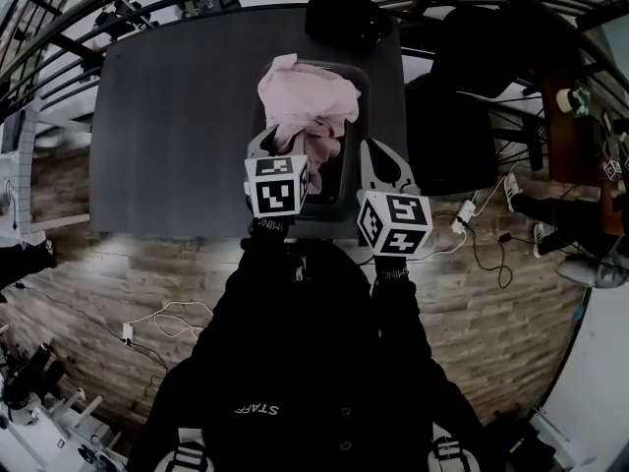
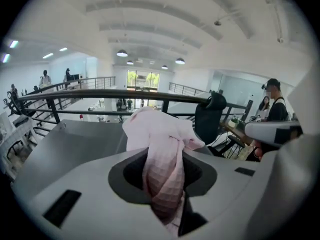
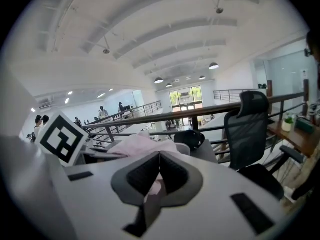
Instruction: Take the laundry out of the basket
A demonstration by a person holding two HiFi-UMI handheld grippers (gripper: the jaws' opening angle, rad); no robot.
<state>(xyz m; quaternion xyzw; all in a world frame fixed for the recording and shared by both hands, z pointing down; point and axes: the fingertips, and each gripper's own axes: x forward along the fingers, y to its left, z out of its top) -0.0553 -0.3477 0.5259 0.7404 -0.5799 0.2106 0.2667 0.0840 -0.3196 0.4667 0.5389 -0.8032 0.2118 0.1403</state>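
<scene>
A pink waffle-weave cloth [image 1: 305, 101] rises out of the dark grey basket [image 1: 360, 79], which stands on the grey table [image 1: 167, 116]. My left gripper [image 1: 280, 144] is at the basket's near left side. It is shut on a bunched fold of the cloth [image 2: 162, 176], and the rest drapes up and over the jaws. My right gripper [image 1: 381, 160] hovers by the basket's right rim. Its tips [image 3: 159, 156] are together. A bit of pink [image 3: 156, 188] shows in the gap behind the tips, and I cannot tell if it is pinched.
A black object [image 1: 344, 18] sits at the table's far edge behind the basket. A black office chair [image 1: 452, 96] stands right of the table. Cables and a power strip [image 1: 462, 214] lie on the wooden floor. A railing runs behind the table.
</scene>
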